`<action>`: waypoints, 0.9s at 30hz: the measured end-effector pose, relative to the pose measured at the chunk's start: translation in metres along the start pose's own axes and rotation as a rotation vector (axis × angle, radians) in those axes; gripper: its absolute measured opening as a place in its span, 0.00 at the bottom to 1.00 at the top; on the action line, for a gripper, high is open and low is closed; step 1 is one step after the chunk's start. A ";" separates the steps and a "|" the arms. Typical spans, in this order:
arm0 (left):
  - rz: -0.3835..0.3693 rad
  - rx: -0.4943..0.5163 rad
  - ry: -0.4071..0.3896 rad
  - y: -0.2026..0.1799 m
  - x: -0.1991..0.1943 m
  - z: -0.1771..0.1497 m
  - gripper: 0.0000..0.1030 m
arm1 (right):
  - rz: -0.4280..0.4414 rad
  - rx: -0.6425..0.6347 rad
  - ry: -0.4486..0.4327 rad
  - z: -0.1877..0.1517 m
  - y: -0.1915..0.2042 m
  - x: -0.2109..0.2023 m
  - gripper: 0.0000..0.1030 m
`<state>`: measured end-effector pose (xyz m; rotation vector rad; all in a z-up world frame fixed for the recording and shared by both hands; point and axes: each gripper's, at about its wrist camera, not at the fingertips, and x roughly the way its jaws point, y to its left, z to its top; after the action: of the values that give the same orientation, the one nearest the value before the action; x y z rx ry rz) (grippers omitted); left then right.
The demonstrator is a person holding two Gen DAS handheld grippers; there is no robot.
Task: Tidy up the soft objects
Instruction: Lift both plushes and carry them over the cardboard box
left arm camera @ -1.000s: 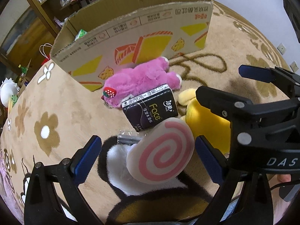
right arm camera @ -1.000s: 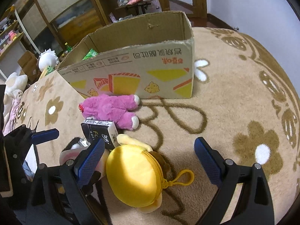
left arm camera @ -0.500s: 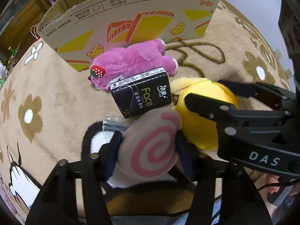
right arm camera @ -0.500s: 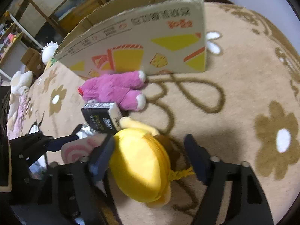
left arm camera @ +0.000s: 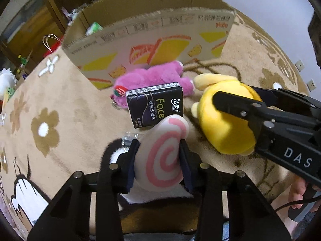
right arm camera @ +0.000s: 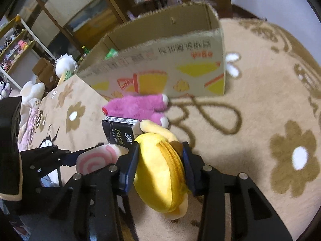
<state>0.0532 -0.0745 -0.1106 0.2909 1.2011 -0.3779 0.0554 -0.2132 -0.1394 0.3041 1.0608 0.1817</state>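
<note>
Soft toys on a tan flower-patterned rug (left arm camera: 66, 104), open printed cardboard box (left arm camera: 152, 40) behind, pink plush bear (left arm camera: 152, 78) lying against it, round yellow zippered plush pouch (right arm camera: 160, 172) clamped in right gripper (right arm camera: 160, 164), black tissue pack (left arm camera: 156, 104) beside, pink-swirl white round cushion (left arm camera: 162, 156) squeezed in left gripper (left arm camera: 160, 160).

beige flower rug (right arm camera: 260, 92), wood shelves (right arm camera: 66, 22) w/ clutter behind.

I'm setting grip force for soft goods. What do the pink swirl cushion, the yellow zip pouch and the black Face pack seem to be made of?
Pink swirl cushion: short matte plush over a soft filling; it bulges between the left gripper fingers.
Yellow zip pouch: fuzzy matte plush fabric with a stitched zipper, dented by the right gripper.
Black Face pack: glossy printed film, probably plastic wrap over tissues.
</note>
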 end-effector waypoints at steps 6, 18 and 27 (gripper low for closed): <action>-0.012 -0.036 -0.138 0.009 -0.031 0.001 0.35 | -0.046 -0.051 -0.106 0.005 0.006 -0.026 0.43; 0.013 -0.107 -0.410 0.029 -0.078 0.012 0.35 | -0.147 -0.131 -0.353 0.011 0.024 -0.080 0.43; 0.031 -0.144 -0.497 0.045 -0.090 0.025 0.35 | -0.178 -0.180 -0.461 0.021 0.036 -0.098 0.43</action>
<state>0.0659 -0.0331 -0.0166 0.0811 0.7297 -0.3111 0.0268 -0.2112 -0.0374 0.0797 0.6051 0.0413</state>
